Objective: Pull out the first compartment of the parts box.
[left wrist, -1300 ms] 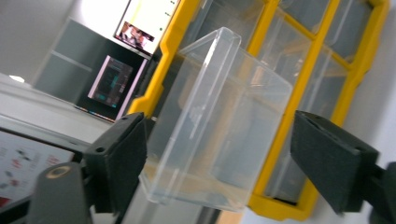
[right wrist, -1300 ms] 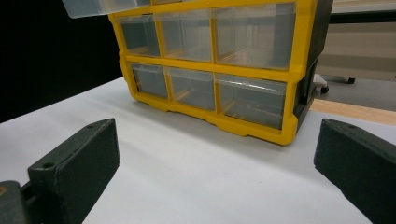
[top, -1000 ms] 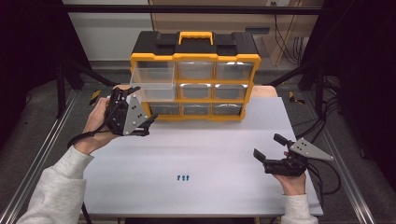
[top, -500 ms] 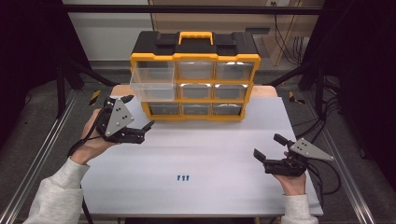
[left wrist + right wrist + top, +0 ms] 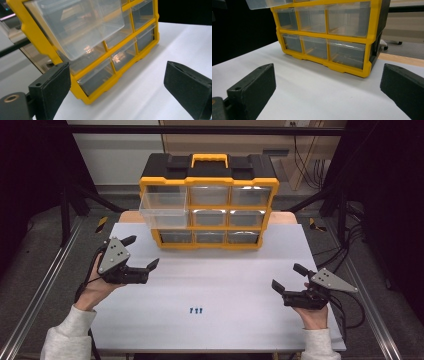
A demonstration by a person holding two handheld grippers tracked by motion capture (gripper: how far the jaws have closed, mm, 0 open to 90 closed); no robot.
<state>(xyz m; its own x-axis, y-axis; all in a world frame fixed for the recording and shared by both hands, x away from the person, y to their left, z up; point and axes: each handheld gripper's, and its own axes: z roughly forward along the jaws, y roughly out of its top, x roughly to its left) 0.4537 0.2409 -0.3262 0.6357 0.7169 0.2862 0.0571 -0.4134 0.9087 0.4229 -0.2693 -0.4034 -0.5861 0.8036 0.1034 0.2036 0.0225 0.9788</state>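
A boxy yellow-framed plastic organizer stands at the far edge of the matte white table, its clear top-left drawer pulled out. The left gripper, near-left of it, has its jaws spread and empty. The right gripper, near right, is likewise spread. Tiny blue screws lie near centre.

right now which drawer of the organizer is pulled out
The top-left drawer: it juts forward from the yellow frame, while the other eight sit flush.
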